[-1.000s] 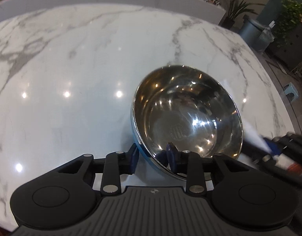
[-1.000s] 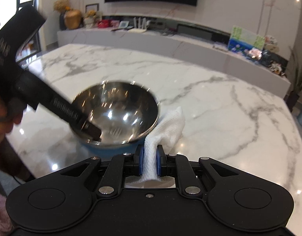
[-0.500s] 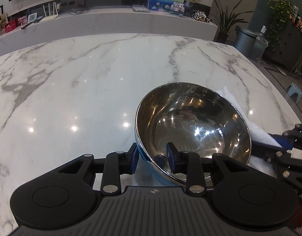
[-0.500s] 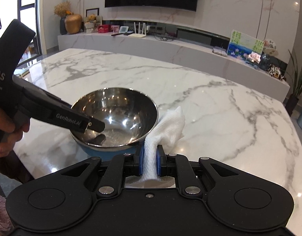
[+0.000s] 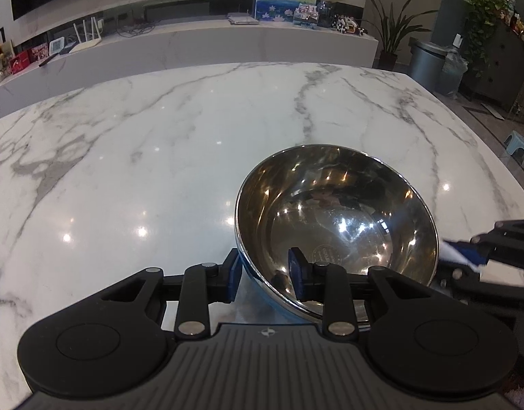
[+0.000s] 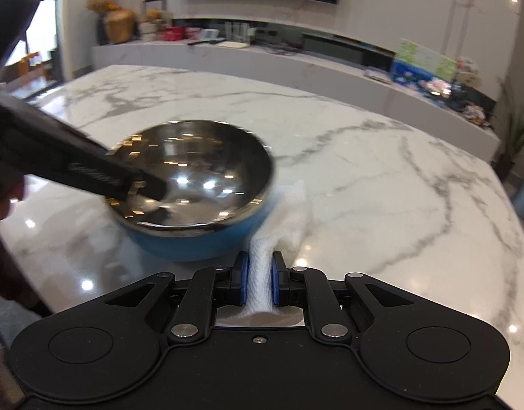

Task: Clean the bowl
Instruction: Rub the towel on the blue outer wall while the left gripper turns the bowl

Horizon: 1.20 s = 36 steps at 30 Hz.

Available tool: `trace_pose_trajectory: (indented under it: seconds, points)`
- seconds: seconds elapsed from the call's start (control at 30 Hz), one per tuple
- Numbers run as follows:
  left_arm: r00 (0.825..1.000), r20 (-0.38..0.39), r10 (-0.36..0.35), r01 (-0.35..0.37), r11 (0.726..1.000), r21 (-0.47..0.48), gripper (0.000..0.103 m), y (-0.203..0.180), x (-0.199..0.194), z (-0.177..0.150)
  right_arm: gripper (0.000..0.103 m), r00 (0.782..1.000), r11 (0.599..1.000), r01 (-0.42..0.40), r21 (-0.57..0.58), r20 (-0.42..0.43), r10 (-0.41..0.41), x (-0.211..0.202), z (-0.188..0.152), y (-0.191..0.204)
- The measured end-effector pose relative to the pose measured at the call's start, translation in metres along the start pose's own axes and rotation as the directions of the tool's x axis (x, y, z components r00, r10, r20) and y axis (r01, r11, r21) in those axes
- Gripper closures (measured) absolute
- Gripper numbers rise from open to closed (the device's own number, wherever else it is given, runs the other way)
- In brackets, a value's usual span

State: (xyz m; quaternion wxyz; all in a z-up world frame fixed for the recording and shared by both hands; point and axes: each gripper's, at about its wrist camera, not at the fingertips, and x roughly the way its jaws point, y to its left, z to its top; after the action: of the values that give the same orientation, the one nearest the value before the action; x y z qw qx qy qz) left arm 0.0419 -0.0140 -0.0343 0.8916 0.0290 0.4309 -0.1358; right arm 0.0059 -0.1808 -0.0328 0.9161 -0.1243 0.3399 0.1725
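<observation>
Left gripper clamped on bowl rim, right gripper pinching paper towel beside it. Wiping not begun; next, towel into bowl.

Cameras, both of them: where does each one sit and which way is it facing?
Left wrist: on the left tool, looking along its fingers, which straddle the near rim of the steel bowl on the marble table; the right tool enters at right.
Right wrist: on the right tool, pinching a white paper towel, facing the bowl's right side; the left tool shows at left.
Shared: bowl, table, wall shelf.
</observation>
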Motion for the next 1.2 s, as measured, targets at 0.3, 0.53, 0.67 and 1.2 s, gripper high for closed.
trace_pose_trajectory:
  seconds: [0.3,0.53,0.67,1.2]
  points:
    - [1.000,-0.009,-0.002,0.002,1.000,-0.012,0.074,0.000,0.001,0.001,0.062,0.989,0.990,0.137,0.030,0.055,-0.139,-0.013,-0.003,-0.001]
    - [1.000,-0.013,-0.005,0.004,1.000,-0.020,0.074,0.000,0.001,0.001,0.062,0.991,0.988,0.136,-0.071,0.027,-0.134,-0.004,-0.013,0.025]
    - [1.000,-0.013,-0.007,0.006,1.000,-0.023,0.073,0.001,0.002,0.001,0.062,0.986,0.984,0.168,-0.065,0.000,-0.169,0.008,-0.016,0.023]
    - [1.000,-0.013,-0.003,0.002,1.000,-0.025,0.070,-0.001,0.005,0.001,0.088,0.984,0.979,0.180,0.094,0.001,-0.180,0.015,-0.018,0.003]
